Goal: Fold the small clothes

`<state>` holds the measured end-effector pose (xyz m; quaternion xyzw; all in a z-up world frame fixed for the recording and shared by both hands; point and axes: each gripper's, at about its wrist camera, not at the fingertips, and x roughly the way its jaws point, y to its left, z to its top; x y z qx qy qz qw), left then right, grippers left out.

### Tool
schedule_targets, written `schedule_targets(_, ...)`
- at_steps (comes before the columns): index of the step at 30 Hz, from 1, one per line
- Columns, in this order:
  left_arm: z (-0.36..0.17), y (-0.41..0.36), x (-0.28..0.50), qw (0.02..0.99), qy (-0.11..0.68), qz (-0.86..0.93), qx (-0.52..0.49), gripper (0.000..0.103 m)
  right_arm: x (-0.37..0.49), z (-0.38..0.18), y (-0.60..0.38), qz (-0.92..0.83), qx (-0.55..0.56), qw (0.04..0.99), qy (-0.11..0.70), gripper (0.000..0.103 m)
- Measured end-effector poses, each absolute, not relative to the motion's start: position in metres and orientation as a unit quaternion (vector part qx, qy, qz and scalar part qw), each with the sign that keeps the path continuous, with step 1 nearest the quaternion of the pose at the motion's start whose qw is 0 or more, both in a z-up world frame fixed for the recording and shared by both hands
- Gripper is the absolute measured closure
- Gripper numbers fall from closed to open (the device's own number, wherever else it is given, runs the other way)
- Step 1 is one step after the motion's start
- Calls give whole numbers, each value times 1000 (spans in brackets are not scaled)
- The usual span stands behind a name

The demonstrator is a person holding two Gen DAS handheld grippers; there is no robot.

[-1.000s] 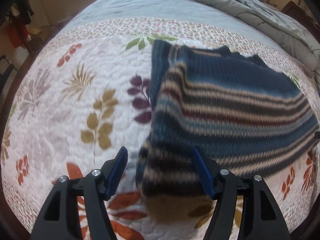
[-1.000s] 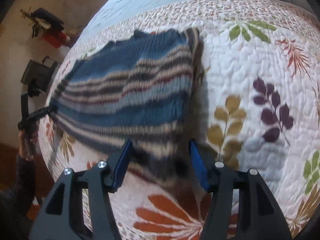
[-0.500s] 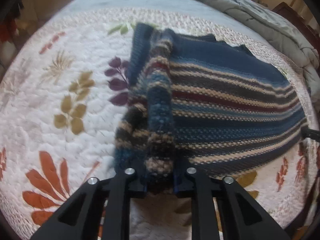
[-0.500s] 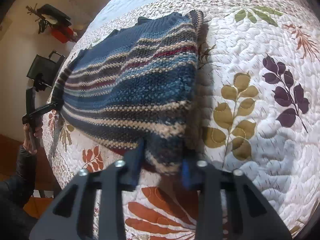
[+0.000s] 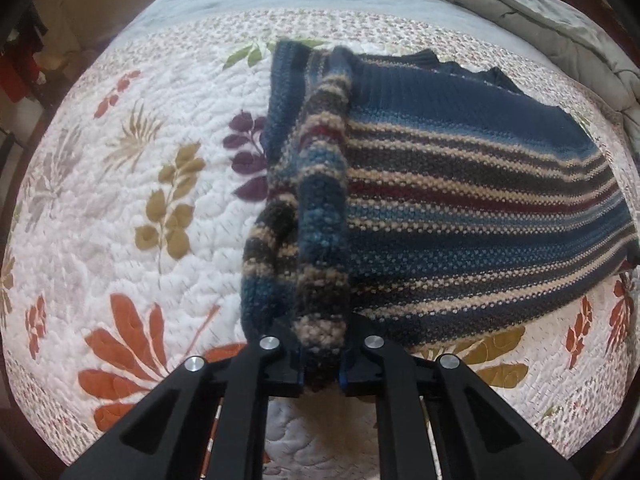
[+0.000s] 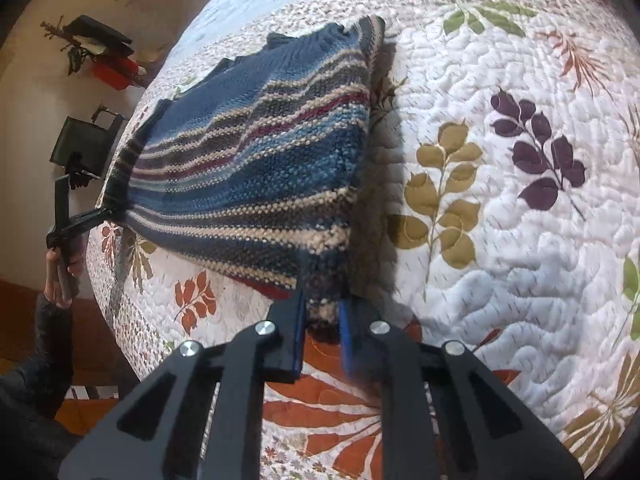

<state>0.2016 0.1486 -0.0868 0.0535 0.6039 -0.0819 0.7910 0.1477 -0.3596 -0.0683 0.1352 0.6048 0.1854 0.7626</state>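
The left gripper [image 5: 321,360] is pinched tight on a bunched corner of the striped knit sweater [image 5: 460,216]; its jaws have just been closing, and the thick wool now fills the narrow gap between the blue pads. The right gripper [image 6: 322,328] has likewise just been closing and clamps the opposite near corner, a wad of beige and dark knit squeezed between its pads. From each claw the sweater runs forward and away, towards the far side of the bed, lying on the floral quilt [image 5: 132,200]. In the left wrist view the body spreads to the right of the claw, its stripes running crosswise; in the right wrist view it spreads to the left, where the left gripper shows small at the far corner, held by the person's hand [image 6: 60,268]. So the garment's near edge is strung between the two claws, its long axis running from one gripper to the other, and neither is nearer than the other to its own corner. I judge that the fold turns on carrying this edge forward over the body towards the blue neckline [image 5: 452,68], both corners moving together. Beyond the sweater lie a grey duvet [image 5: 540,8] and plain bedsheet.
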Motion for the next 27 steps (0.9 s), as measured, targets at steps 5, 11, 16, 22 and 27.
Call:
schedule_targets(5, -80, 156, 214, 785, 615, -67, 26, 83, 151, -64, -369, 177, 133, 765, 604, 65)
schedule_targets(11, -45, 146, 253, 813, 578, -58, 50, 82, 190, -37, -361, 168, 111, 792, 577, 55)
schedule_targets(16, -51, 107, 317, 808, 577, -66, 96, 81, 258, -33, -335, 169, 91, 794, 576, 55)
schedule_targets(22, -78, 91, 356, 791, 596, -82, 113, 78, 320, -50, -314, 152, 62, 786, 597, 53)
schedule_targets(27, -94, 81, 369, 782, 604, -91, 126, 71, 350, -68, -314, 142, 67, 779, 607, 52)
